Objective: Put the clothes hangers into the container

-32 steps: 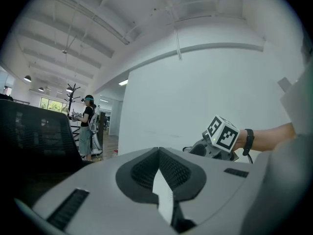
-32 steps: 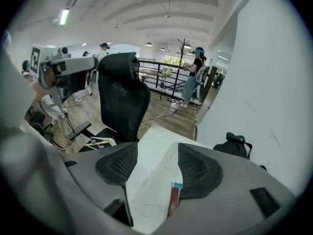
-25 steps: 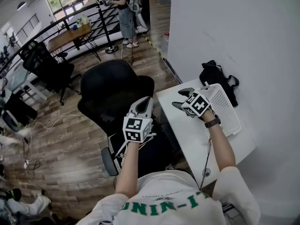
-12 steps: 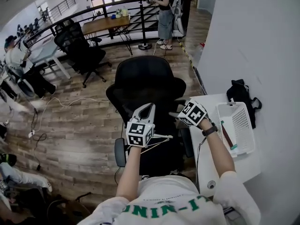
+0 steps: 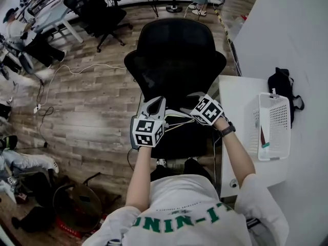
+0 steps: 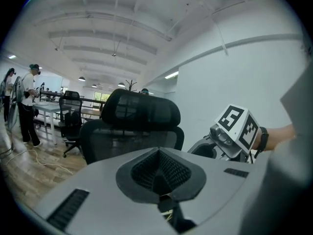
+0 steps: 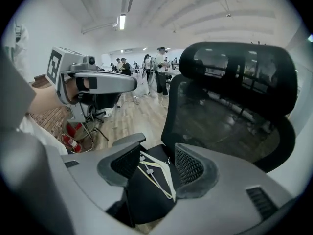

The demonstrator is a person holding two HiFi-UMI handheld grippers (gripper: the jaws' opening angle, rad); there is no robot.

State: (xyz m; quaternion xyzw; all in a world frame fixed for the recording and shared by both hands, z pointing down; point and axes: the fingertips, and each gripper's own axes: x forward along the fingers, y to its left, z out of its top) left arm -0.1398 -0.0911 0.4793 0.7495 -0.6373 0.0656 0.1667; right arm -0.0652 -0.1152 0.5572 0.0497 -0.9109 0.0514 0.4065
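Jaws of the left gripper meet tip to tip in the left gripper view, gripping nothing, with the black chair ahead. In the right gripper view, the right gripper has its jaws apart, though they have just been closing; pale clothes hangers lie on the seat between them, untouched. From the head view, the white container sits on the tabletop, well apart, holding one slim item I cannot identify. Grasping, carrying and dropping these hangers all seem left to do.
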